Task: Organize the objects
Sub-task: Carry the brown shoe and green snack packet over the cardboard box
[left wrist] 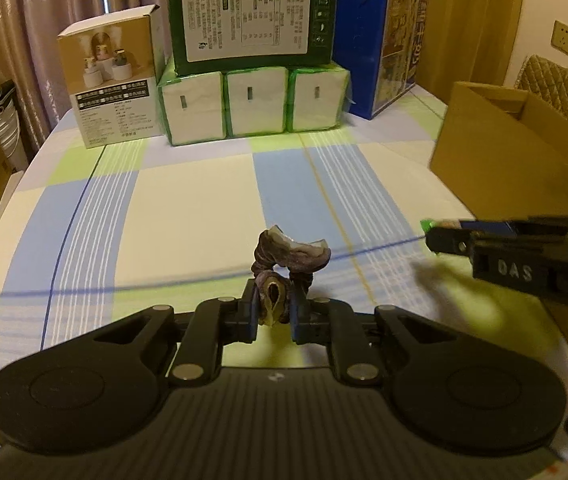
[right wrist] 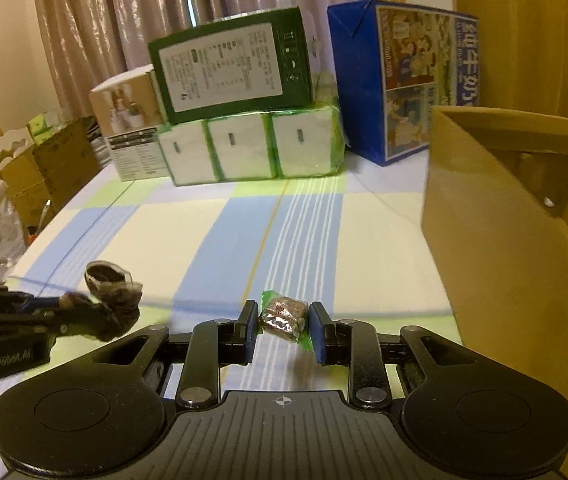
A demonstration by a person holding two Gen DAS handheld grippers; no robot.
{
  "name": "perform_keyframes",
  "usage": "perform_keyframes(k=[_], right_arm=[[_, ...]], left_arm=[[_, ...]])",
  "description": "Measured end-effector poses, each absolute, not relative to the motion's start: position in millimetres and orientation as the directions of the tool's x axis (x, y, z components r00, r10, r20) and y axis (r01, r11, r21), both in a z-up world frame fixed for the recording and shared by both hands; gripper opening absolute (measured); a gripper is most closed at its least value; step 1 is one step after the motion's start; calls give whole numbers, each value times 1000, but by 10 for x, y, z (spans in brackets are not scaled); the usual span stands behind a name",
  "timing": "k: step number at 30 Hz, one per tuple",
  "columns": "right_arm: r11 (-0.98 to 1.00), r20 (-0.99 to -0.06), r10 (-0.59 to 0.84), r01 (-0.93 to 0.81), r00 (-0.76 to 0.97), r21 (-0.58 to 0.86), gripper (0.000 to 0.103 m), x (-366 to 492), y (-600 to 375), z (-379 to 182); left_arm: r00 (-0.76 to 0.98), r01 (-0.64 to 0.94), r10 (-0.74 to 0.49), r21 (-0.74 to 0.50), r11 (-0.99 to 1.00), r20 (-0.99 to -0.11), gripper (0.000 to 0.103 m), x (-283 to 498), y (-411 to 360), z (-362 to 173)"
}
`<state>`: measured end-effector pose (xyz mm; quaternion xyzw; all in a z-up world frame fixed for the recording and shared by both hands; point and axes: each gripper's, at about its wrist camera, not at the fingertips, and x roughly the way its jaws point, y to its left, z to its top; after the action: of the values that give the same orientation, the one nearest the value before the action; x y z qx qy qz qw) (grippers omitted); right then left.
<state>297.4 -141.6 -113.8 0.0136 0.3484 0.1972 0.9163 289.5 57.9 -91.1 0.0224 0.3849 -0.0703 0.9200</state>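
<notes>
My left gripper [left wrist: 273,316] is shut on a small dark purple-brown toy piece [left wrist: 290,256] with a pale top, held just above the checked tablecloth. In the right wrist view the same toy piece [right wrist: 111,284] shows at the left, blurred, at the tip of the left gripper [right wrist: 83,314]. My right gripper [right wrist: 284,326] is shut on a wrapped candy [right wrist: 284,314] with a shiny brown wrapper and green ends, lifted off the cloth. The right gripper [left wrist: 440,236] reaches in from the right of the left wrist view, a green wrapper end at its tip.
An open cardboard box [right wrist: 504,240] stands at the right, close to the right gripper, and appears as the cardboard box [left wrist: 504,148] in the left view. At the table's back stand tissue packs [left wrist: 251,104], a green carton [left wrist: 251,20], a blue carton [left wrist: 380,48] and a beige box [left wrist: 111,80].
</notes>
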Motion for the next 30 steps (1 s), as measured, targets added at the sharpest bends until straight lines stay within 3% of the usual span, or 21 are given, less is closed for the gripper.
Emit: perform_keyframes(k=[15, 30], right_arm=[[930, -629, 355, -331, 691, 161, 24, 1461, -1907, -541], [938, -586, 330, -329, 740, 113, 24, 598, -2383, 62]], left_arm=[[714, 93, -132, -94, 991, -688, 11, 1496, 126, -227], [734, 128, -165, -103, 986, -658, 11, 748, -305, 198]])
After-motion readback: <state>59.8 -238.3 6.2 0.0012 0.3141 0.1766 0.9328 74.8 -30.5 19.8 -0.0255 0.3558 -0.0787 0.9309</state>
